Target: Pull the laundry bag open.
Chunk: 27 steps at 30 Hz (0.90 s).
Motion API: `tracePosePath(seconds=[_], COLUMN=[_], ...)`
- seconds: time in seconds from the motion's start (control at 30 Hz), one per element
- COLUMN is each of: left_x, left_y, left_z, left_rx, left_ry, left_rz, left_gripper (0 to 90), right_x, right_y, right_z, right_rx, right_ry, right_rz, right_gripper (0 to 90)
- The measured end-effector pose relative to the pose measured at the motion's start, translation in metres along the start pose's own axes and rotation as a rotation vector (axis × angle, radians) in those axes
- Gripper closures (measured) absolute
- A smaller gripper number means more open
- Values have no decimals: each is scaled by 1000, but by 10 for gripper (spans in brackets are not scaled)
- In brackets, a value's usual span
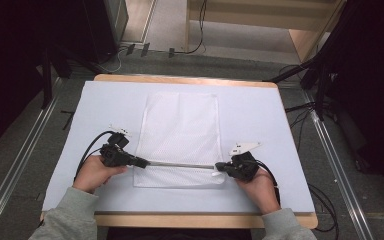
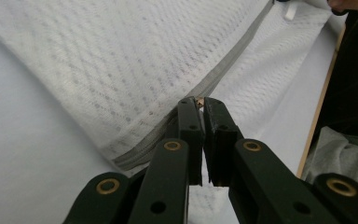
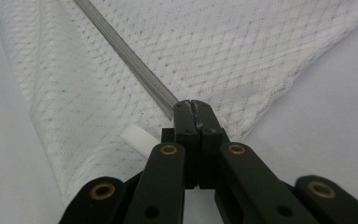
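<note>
I have the white mesh laundry bag (image 1: 180, 135) lying flat on the white table cover (image 1: 260, 115), its long sides running away from me and its zipped end near the front edge of the table. The grey zipper (image 1: 180, 164) runs across that end, parallel to the front edge.

My left gripper (image 1: 141, 162) is pinched narrow at the zipper's left end; in the left gripper view a small brass-coloured bit, probably the slider pull (image 2: 199, 101), sits between the jaw tips. My right gripper (image 1: 219, 167) is clamped tight on the zipper's right end, just beside a small white fabric tab (image 3: 140, 139).

I judge the step to be working the zipper along its track, with one end anchored. To do it well I keep the right grip firm and low so the mesh stays taut, and draw the left gripper straight along the zipper line, not upward, so the slider does not bind. The mesh beside the teeth is loose and could catch in the slider, so I go slowly and keep the tape tensioned.
</note>
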<state>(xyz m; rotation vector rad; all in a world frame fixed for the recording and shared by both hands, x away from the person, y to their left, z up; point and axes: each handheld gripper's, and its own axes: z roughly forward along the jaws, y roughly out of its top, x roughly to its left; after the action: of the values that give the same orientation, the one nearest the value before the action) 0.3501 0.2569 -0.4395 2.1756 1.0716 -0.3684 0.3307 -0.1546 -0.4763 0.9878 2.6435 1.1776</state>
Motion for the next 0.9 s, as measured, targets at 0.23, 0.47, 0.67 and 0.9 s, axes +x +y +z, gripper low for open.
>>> tracePosePath(seconds=[0.23, 0.47, 0.67, 0.9], left_x=[1, 1, 9, 16], left_y=[-2, -4, -10, -19], left_z=[-1, -5, -14, -24], left_rx=[4, -1, -3, -15], left_ry=[-4, 13, 12, 58], left_rz=[1, -16, -37, -62], left_gripper=[881, 882, 882, 882], right_x=[0, -1, -1, -2], right_y=[0, 0, 1, 1], right_z=[0, 0, 0, 1], right_rx=[0, 0, 4, 4], right_ry=[8, 12, 12, 16], right_rz=[-15, -14, -19, -20], right_gripper=[900, 900, 900, 900])
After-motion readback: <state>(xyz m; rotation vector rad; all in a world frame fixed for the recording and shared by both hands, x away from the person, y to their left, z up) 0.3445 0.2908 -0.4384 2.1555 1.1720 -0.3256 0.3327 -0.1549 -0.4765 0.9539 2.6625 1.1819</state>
